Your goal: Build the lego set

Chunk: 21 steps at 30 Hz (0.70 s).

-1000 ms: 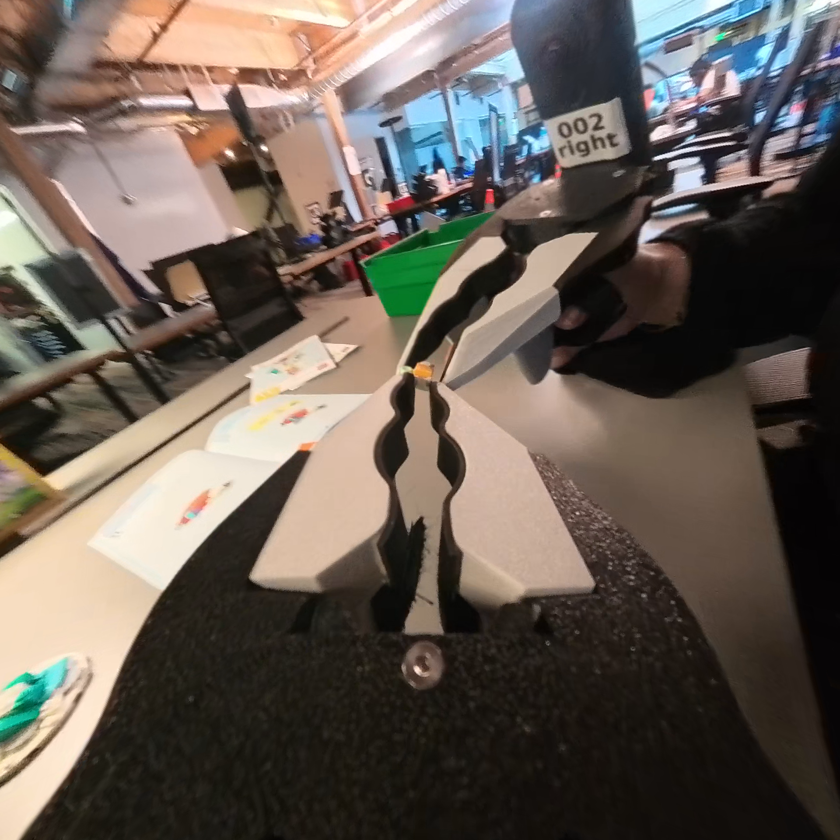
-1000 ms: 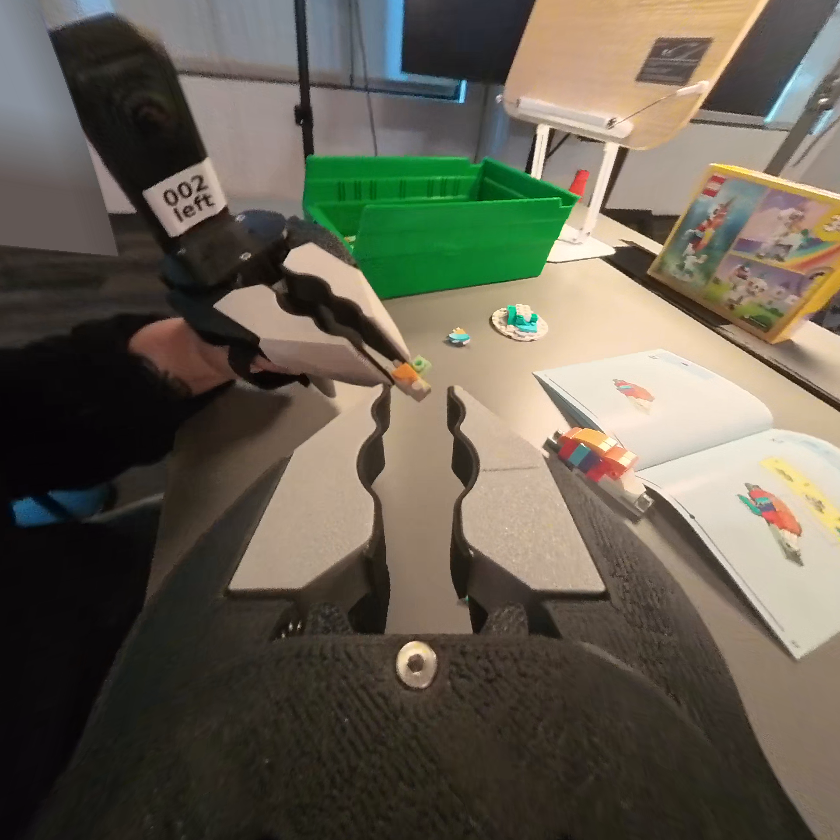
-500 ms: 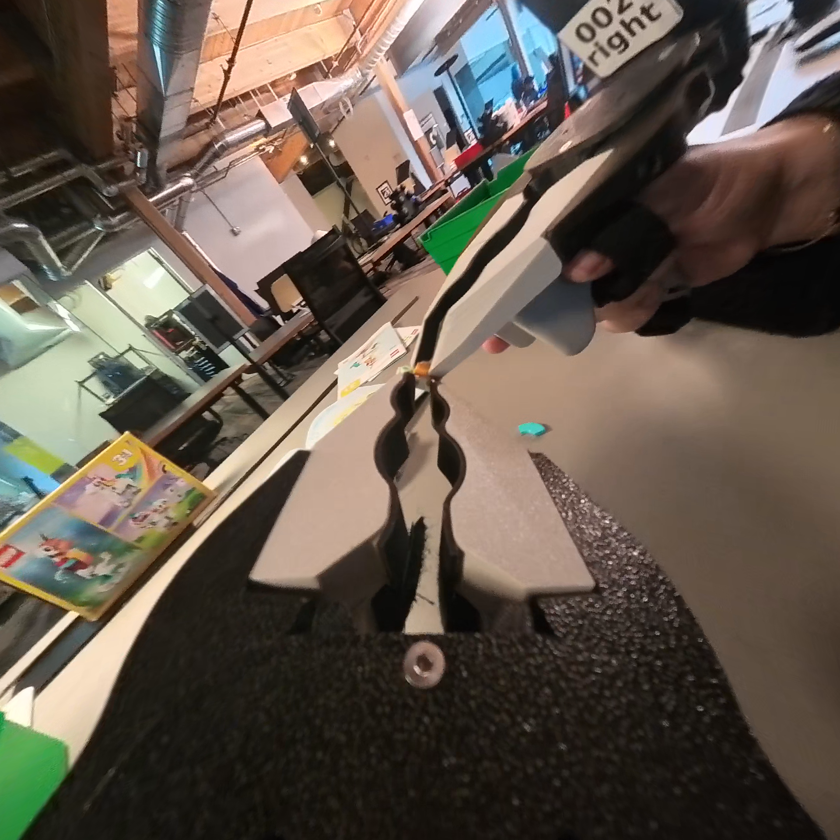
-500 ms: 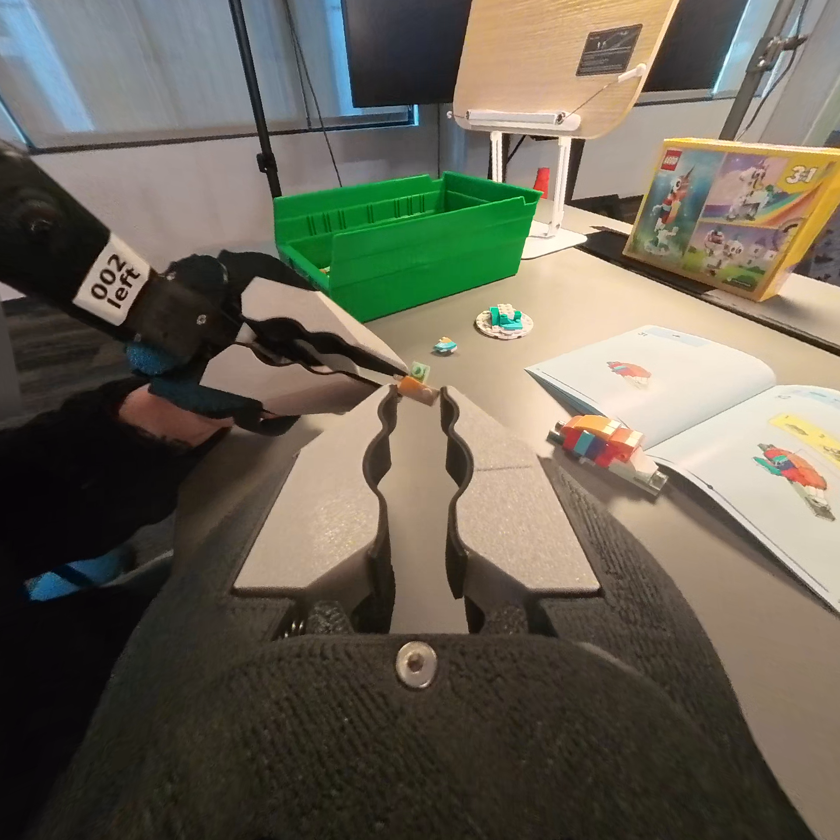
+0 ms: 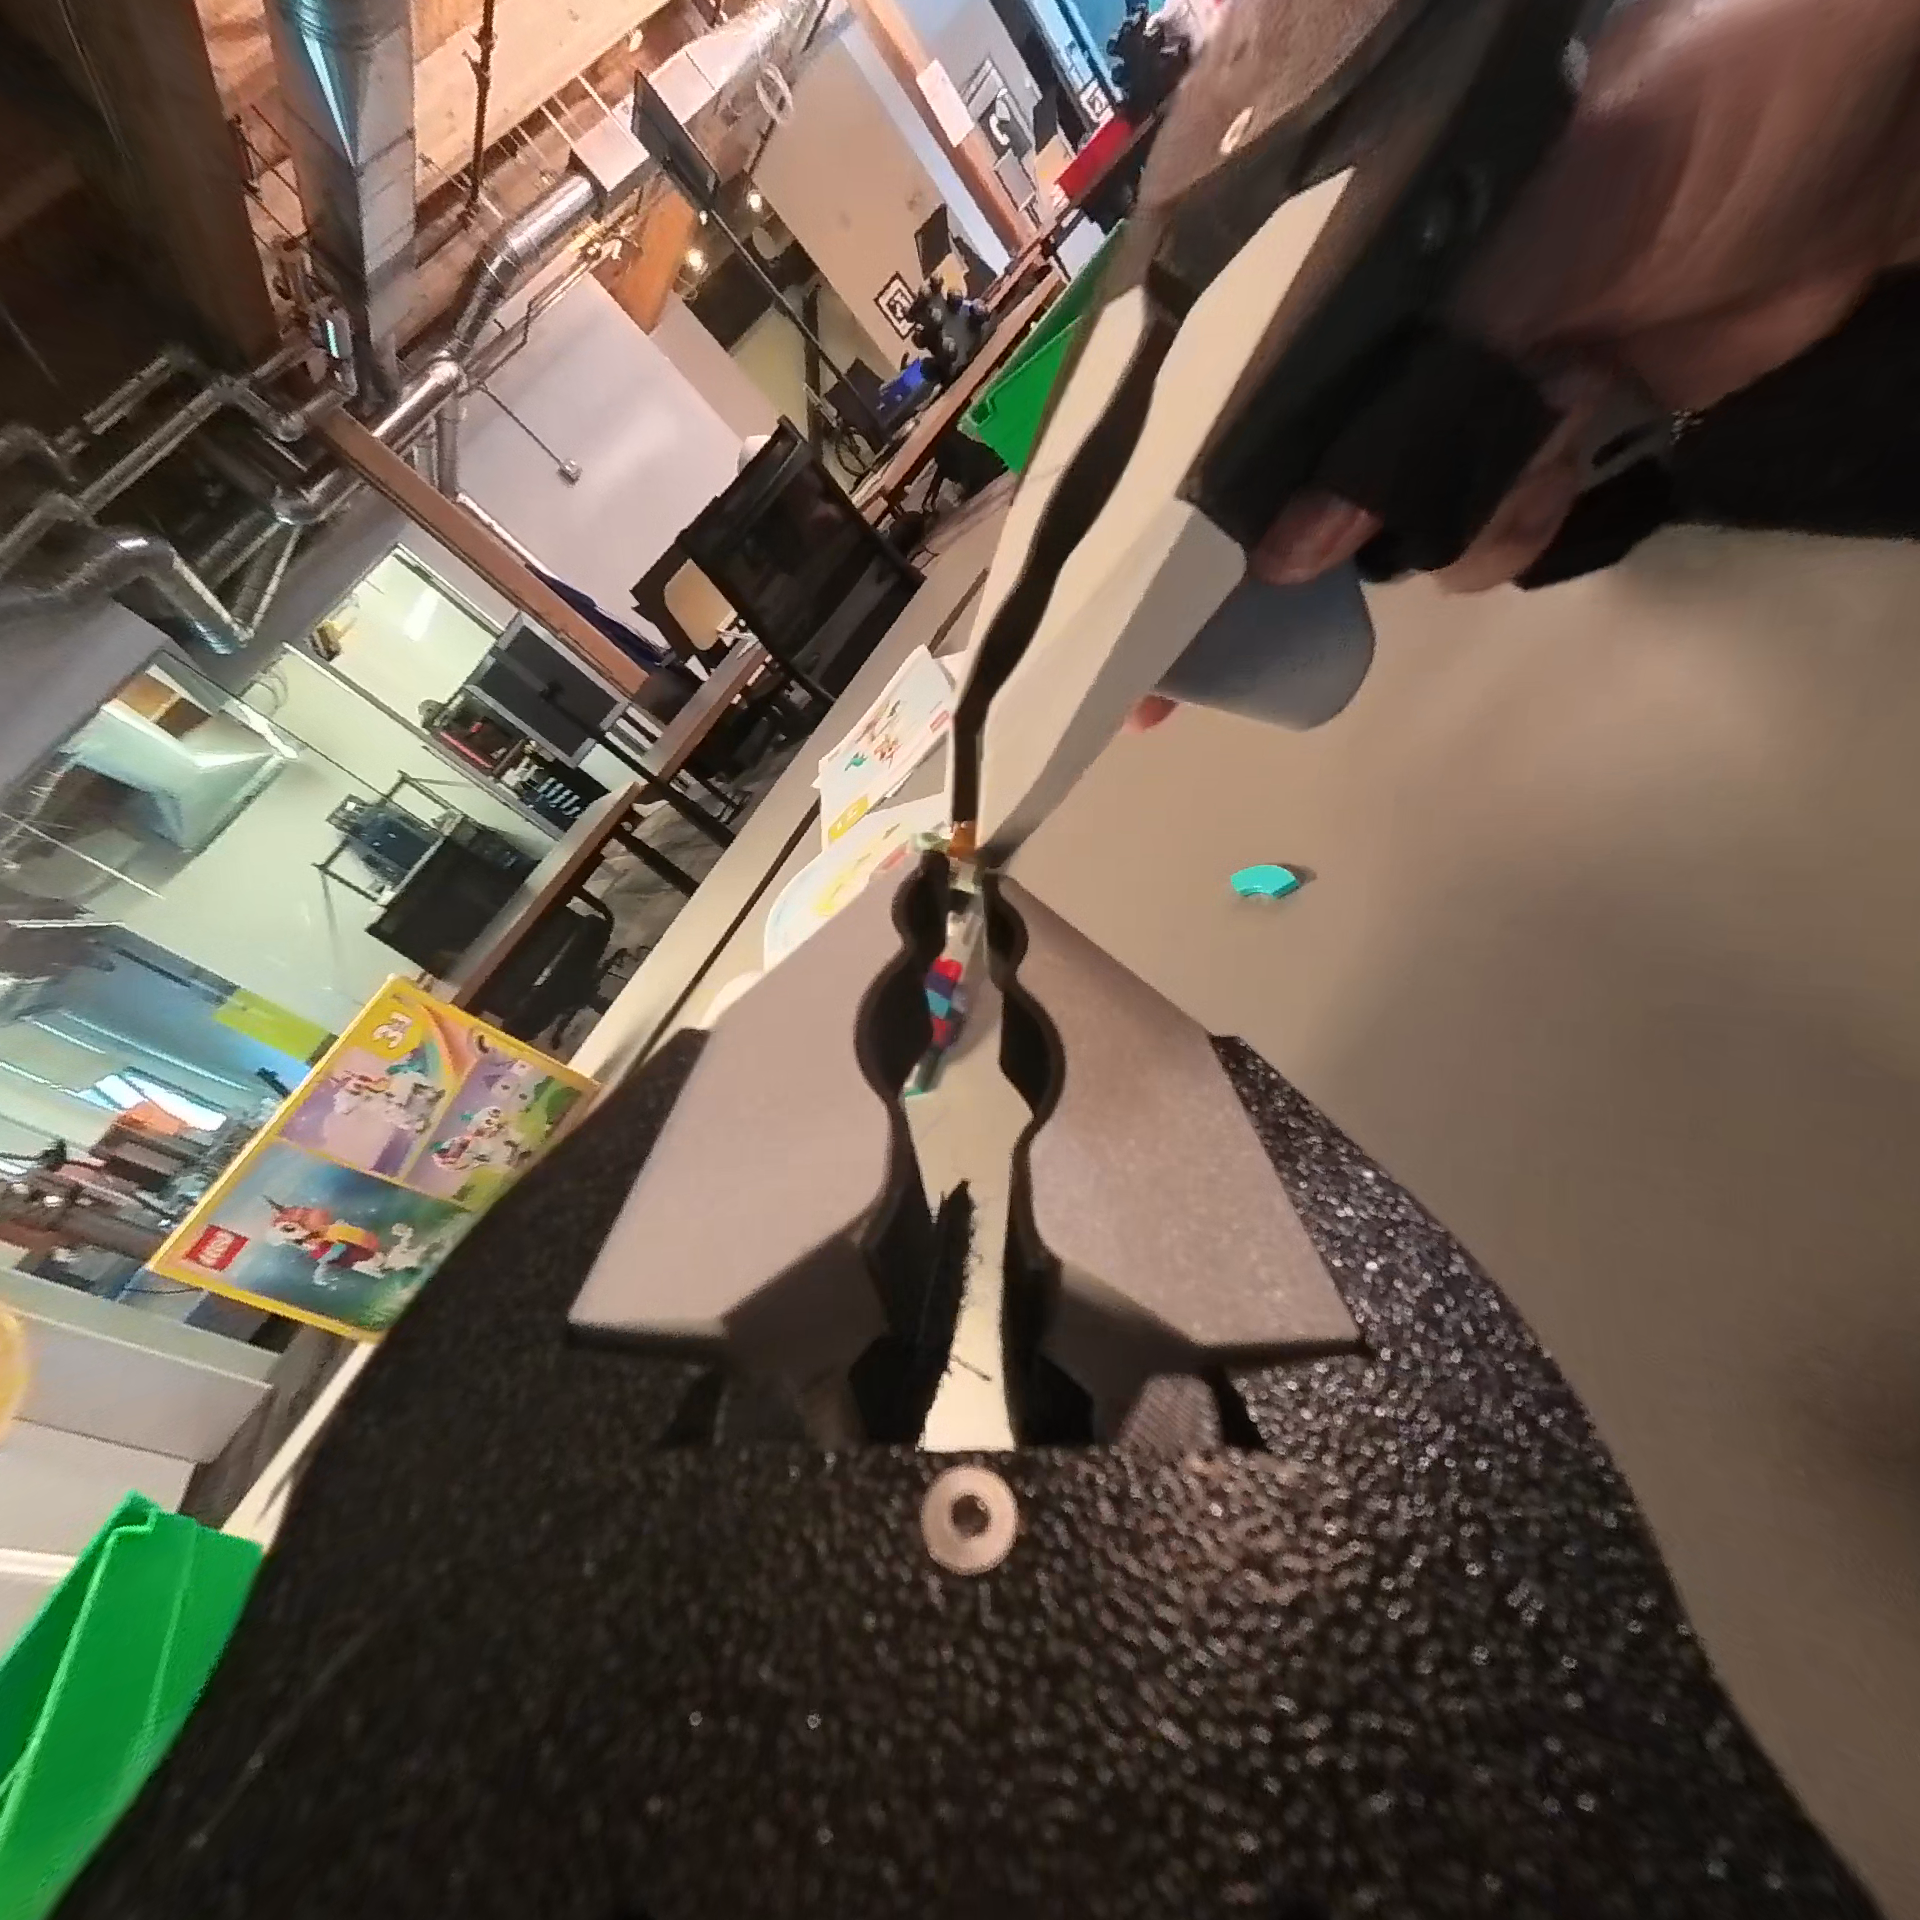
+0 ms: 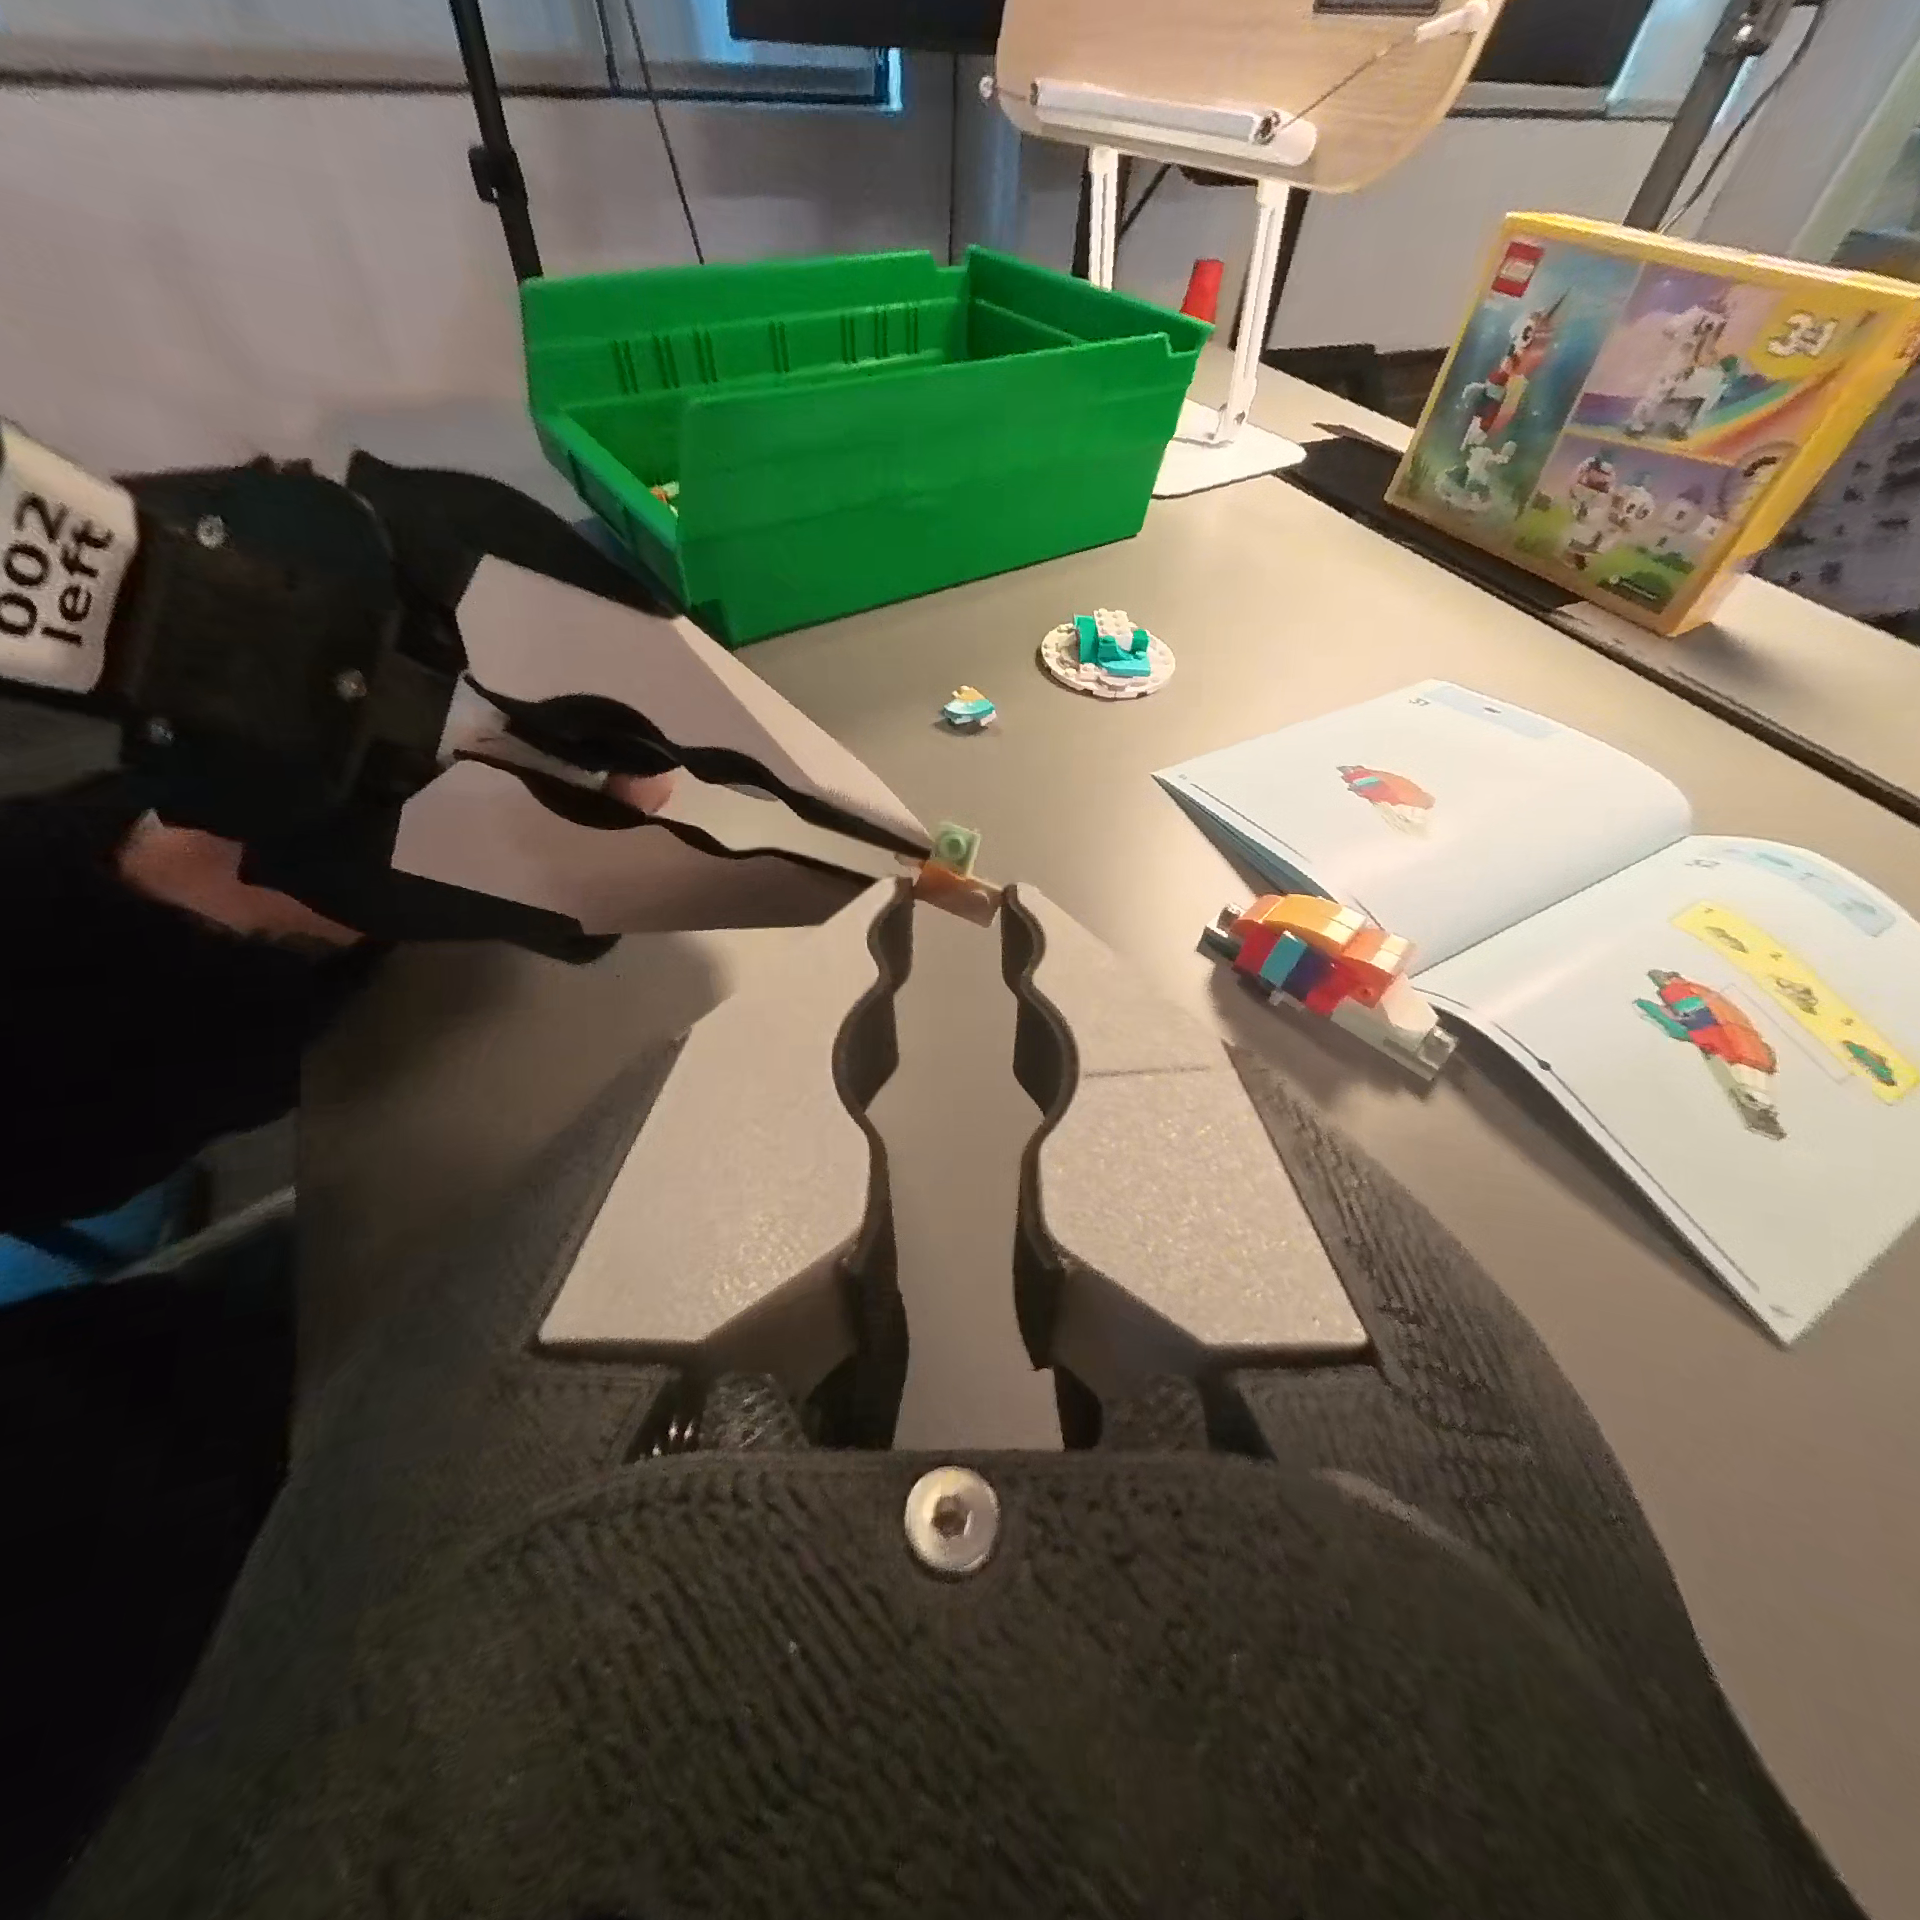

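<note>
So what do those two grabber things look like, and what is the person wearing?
Both grippers look alike. The left gripper and right gripper each have two pale grey wedge-shaped fingers with wavy black inner edges, fixed to a rough black body with a silver screw. The left one carries a white label. The person wears black sleeves and black fingerless gloves.

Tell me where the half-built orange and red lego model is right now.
In the right wrist view, the half-built model lies on the table to the right of the right gripper, against the near edge of the open instruction booklet.
</note>
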Each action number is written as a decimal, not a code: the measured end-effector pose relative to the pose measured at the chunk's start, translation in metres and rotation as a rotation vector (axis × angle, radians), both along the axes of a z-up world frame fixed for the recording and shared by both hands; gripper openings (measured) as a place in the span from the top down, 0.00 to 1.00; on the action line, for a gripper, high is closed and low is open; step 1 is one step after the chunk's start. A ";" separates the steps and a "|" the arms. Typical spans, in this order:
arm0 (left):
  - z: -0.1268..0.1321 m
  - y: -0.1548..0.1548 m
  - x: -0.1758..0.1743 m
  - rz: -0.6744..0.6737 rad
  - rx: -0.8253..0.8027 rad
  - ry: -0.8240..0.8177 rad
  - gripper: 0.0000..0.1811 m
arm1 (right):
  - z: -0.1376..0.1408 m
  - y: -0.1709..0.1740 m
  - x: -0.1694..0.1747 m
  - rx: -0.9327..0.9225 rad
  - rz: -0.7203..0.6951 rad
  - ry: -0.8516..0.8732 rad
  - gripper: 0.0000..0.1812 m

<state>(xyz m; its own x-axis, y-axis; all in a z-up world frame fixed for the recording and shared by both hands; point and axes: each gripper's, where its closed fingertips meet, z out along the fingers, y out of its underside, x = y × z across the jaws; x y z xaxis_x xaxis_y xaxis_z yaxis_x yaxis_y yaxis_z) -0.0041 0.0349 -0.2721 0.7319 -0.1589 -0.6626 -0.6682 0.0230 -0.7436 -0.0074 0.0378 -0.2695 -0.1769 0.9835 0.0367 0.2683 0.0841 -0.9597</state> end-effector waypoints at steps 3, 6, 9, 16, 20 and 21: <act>-0.002 0.001 0.000 0.001 -0.011 0.002 0.98 | -0.002 0.000 0.000 0.078 0.015 -0.025 0.92; -0.003 0.002 -0.001 0.003 -0.020 0.000 0.98 | -0.004 0.001 0.000 0.165 0.021 -0.044 0.92; -0.005 0.002 -0.001 0.004 -0.030 -0.006 0.98 | -0.005 0.002 -0.001 0.240 0.024 -0.058 0.92; -0.010 0.004 -0.001 0.006 -0.060 -0.011 0.97 | -0.010 -0.001 0.000 0.383 0.050 -0.087 1.00; -0.014 0.006 0.000 0.005 -0.089 -0.026 0.98 | -0.011 0.002 -0.002 0.461 0.019 -0.071 1.00; -0.015 0.007 0.000 0.004 -0.096 -0.050 0.98 | -0.011 0.003 -0.002 0.436 0.015 -0.070 1.00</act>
